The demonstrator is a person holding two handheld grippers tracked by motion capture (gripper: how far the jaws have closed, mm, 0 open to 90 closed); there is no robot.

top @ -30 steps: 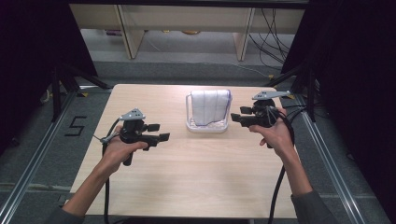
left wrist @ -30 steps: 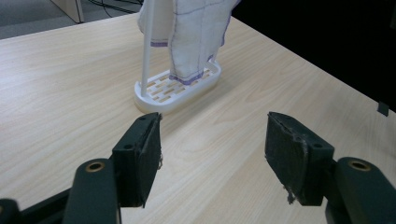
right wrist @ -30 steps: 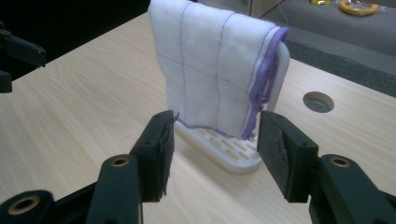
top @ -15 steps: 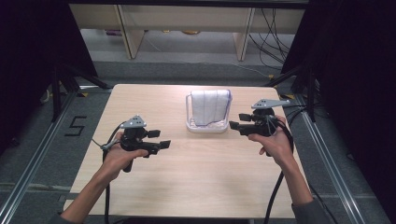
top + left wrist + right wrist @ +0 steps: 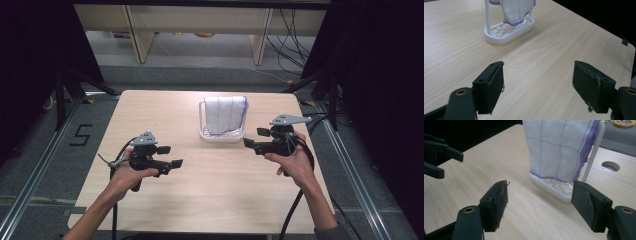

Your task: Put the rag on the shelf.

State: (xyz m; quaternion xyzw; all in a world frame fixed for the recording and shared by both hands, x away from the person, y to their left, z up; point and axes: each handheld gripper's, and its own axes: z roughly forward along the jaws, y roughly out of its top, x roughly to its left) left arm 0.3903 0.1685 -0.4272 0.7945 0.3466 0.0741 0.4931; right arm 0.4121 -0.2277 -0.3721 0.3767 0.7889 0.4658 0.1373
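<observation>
A white cloth with purple edging hangs over a white rack at the back middle of the wooden table. My left gripper is held over the table's left half, aimed right; its jaws have just been opening and stand open with nothing between them. My right gripper hovers right of the rack, aimed left at it; its jaws have also just been opening and hold nothing.
A round hole sits in the tabletop behind the rack. Metal rails run along both sides of the table on the floor, with a "5" mark at the left. Shelving legs and cables lie beyond the far edge.
Both hands have drawn toward the near side of the table and a little lower. Each gripper's jaws stand wider apart than before.
</observation>
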